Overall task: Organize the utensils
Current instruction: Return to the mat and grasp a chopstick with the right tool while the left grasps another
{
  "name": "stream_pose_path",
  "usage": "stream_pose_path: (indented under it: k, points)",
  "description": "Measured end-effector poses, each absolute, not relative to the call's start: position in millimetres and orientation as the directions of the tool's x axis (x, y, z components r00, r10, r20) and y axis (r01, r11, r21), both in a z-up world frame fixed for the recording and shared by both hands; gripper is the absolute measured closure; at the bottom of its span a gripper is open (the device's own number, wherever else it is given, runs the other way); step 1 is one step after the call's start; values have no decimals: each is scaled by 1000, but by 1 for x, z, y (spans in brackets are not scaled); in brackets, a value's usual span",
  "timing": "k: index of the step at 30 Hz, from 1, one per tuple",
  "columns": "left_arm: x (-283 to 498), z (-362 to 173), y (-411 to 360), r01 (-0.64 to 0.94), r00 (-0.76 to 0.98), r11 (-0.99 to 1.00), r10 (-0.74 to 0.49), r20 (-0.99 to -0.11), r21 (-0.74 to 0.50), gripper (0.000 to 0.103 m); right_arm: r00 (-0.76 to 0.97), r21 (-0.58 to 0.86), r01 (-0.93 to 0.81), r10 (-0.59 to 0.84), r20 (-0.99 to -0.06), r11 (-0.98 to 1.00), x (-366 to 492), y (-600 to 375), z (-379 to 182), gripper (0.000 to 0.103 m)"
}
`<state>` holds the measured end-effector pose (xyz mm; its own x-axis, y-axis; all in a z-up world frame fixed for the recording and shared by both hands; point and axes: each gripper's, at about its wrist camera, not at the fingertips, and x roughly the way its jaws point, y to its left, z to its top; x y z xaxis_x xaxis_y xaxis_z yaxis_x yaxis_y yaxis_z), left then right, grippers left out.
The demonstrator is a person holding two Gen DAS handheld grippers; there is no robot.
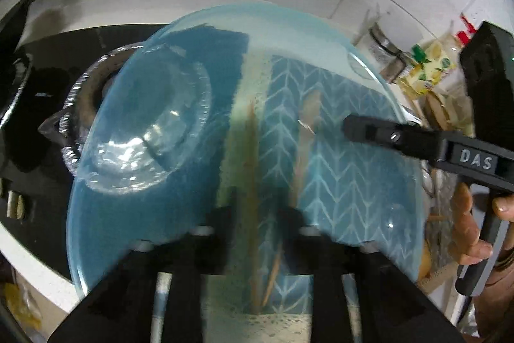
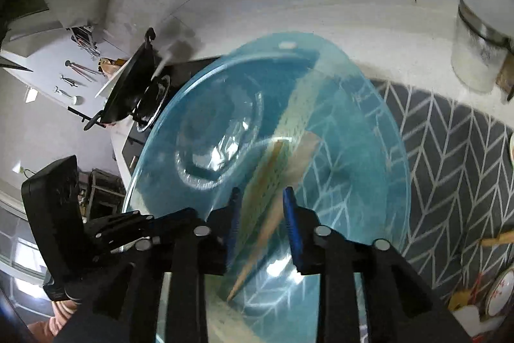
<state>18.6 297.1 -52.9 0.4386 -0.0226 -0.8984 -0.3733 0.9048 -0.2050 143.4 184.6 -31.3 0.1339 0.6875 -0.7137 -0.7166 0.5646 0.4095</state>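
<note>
A clear blue bowl (image 1: 199, 156) fills the frame's centre over a herringbone mat (image 2: 456, 169) on the bench (image 2: 369, 31), chopsticks (image 2: 266, 198) blurred beneath, both the left tool (image 1: 253, 230) and right tool (image 2: 261, 224) part-open, gripping nothing.

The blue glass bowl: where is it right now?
The blue glass bowl fills the centre of both wrist views, just ahead of each hand-held gripper, over the herringbone mat beside the stove.
</note>
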Motion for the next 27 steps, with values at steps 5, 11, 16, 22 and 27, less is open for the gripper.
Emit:
stream_pose_path:
  k: [5,11,16,22,27]
  points:
    - [9,-23,287,-375,496,905,13,-868,-200,64,222,412,-714,742,-633,566,147,162,-1,55]
    - [4,59,223,-218,670,954,-9,-742,-208,53,353,319,-806,837,-418,499,140,59,85,55]
    - [24,73,142,-46,718,976,-115,-687,-211,40,535,150,-770,755,-379,621,154,-44,98,55]
    - [71,21,80,12,646,958,-225,-729,-285,40,600,182,-577,565,-566,796,215,-143,3,56]
    - [118,-19,47,29,607,975,-192,-771,-220,30,560,193,-527,509,-654,828,251,-164,-58,68]
